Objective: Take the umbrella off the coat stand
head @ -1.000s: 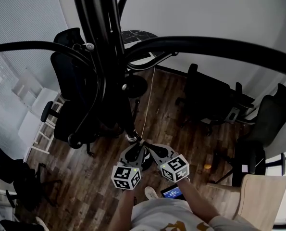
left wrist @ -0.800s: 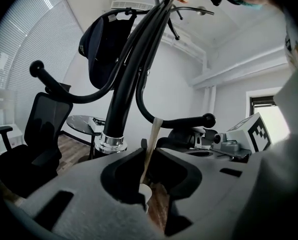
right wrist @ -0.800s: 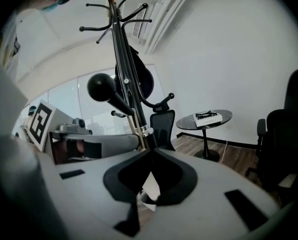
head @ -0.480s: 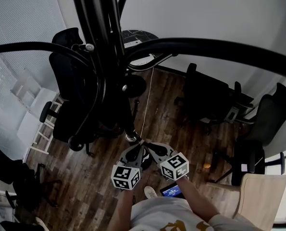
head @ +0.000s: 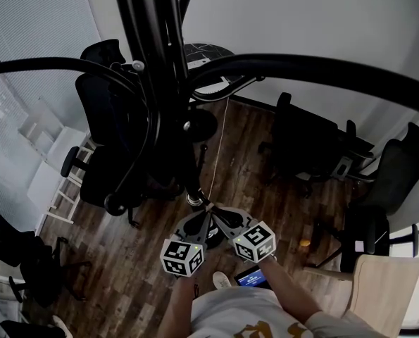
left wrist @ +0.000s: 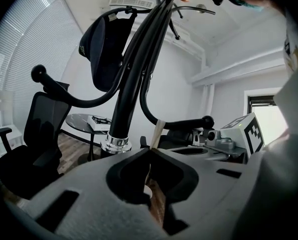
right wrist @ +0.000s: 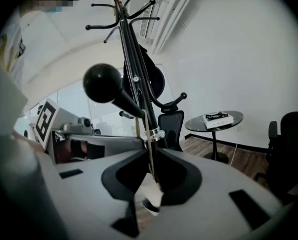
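The black coat stand (head: pixel 153 83) fills the head view, its curved, ball-ended arms (head: pixel 315 69) spreading out. A black umbrella shaft with a chrome collar (head: pixel 194 200) hangs along the stand. That collar (left wrist: pixel 115 143) also shows in the left gripper view. A thin beige cord (head: pixel 220 143) runs from an upper arm down to both grippers. My left gripper (head: pixel 201 217) and right gripper (head: pixel 218 215) meet tip to tip just below the collar. Each is shut on the cord (left wrist: pixel 157 131) (right wrist: pixel 147 134). Where the cord joins the umbrella is hidden.
Black office chairs (head: pixel 107 139) (head: pixel 308 146) ring the stand on the wood floor. A round side table with a book (right wrist: pixel 216 120) stands near the wall. A dark cap (left wrist: pixel 101 49) hangs on the stand. A wooden seat (head: pixel 382 291) is at the lower right.
Both grippers have drifted slightly left and stay pinched on the cord. Nothing else has visibly moved.
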{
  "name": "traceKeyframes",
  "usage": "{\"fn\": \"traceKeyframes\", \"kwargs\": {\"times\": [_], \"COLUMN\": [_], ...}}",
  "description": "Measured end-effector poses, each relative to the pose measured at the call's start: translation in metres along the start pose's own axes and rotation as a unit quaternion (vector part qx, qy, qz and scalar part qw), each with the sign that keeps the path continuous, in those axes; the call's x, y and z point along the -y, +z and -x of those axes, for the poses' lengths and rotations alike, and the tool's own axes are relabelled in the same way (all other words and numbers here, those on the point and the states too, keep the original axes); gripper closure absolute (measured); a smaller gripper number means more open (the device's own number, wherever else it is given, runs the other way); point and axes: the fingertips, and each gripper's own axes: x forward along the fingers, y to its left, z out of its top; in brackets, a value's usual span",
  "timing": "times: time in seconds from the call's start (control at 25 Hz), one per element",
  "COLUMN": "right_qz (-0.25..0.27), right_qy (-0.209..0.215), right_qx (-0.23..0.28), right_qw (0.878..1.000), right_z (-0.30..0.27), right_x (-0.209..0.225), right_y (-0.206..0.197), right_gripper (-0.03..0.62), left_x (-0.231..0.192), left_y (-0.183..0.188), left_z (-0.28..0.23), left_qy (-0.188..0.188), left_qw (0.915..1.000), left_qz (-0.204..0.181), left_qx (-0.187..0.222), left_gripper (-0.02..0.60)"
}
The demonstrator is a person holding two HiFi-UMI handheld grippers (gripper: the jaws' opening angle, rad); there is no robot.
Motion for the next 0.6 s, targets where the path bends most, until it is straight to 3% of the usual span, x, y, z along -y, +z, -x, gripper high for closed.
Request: {"fn": "traceKeyframes", "kwargs": {"times": [0.6], "right_qz": [0.019], "right_qy": [0.009], "right_qx": [0.010], "right_qw": [1.000], "right_z": [-0.012], "right_x": [0.001], "right_y": [0.011], "right_gripper": [0.537], "left_x": [-0.005], "left_y": [0.002], "left_z": [0.004], "left_qy": [-0.010], "left_qw": [0.9999], "left_qz": [0.009], "left_qx": [-0.007], "left_gripper": [0.558]}}
